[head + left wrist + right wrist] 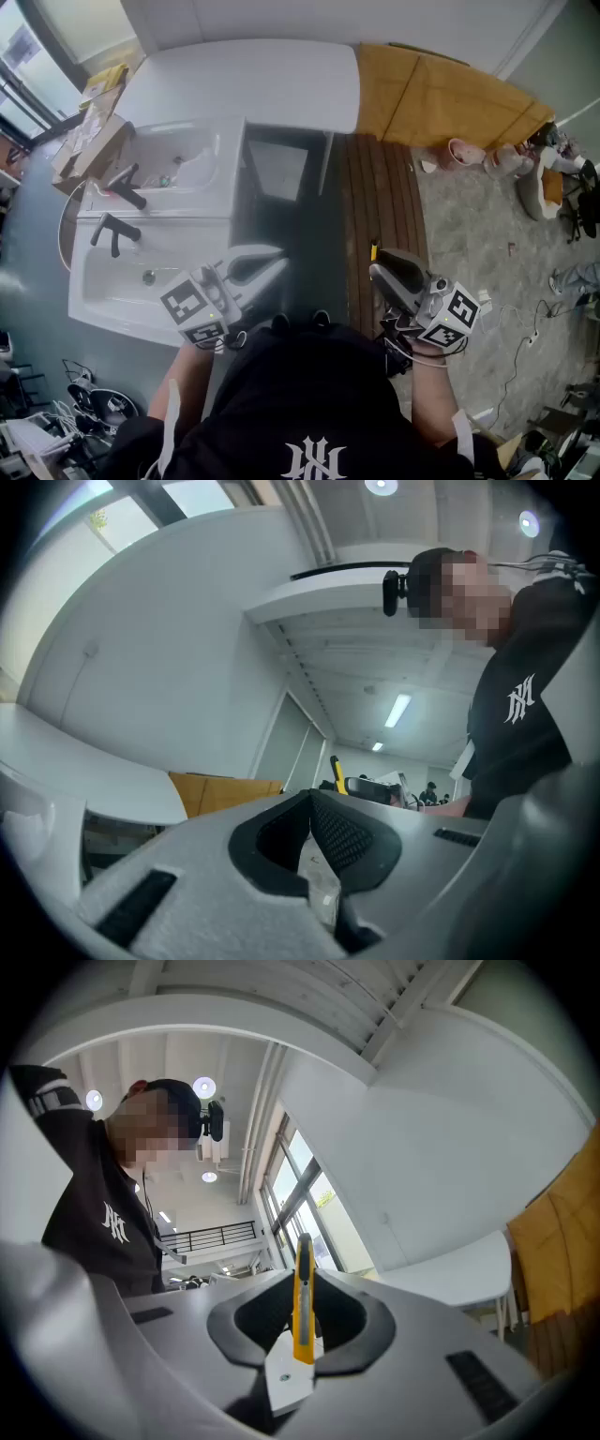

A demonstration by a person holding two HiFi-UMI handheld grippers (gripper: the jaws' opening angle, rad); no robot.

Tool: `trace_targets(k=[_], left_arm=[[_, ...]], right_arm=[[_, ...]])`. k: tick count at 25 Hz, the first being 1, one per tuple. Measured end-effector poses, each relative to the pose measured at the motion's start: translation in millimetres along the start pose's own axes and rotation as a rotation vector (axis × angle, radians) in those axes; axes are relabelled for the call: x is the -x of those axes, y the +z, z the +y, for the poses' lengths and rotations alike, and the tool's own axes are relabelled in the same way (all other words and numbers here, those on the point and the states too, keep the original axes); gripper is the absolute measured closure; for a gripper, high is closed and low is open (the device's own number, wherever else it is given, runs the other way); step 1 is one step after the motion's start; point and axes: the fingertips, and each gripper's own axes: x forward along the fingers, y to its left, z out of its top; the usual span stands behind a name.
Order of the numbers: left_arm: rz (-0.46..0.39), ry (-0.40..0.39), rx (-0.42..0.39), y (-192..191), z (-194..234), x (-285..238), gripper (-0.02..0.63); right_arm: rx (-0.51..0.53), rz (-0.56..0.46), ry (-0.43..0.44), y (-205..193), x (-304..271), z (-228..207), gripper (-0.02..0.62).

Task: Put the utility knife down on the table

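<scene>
White table (253,84) sits well ahead; right fingers (248,1321) clamp the knife (302,1297), left fingers (352,841) closed, empty. Letting go here risks dropping it onto the floor (469,225).

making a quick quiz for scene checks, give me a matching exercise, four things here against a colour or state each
Things:
1 knife
2 left gripper
3 table
4 taps

Colour or state:
a black
b shut, empty
c white
d yellow, clamped in right gripper

Pairs: 1-d, 2-b, 3-c, 4-a
</scene>
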Motion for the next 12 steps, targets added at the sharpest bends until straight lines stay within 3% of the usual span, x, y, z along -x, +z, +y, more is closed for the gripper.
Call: trace_targets(k=[7, 12], left_arm=[[-0.029, 0.005, 0.035, 5, -1, 6, 0.601], [-0.031, 0.033, 0.037, 4, -6, -2, 0.601]], right_arm=[[0.032, 0.065, -0.009, -10, 0, 3, 0.541], [0.010, -0.010, 0.009, 9, 16, -3, 0.540]])
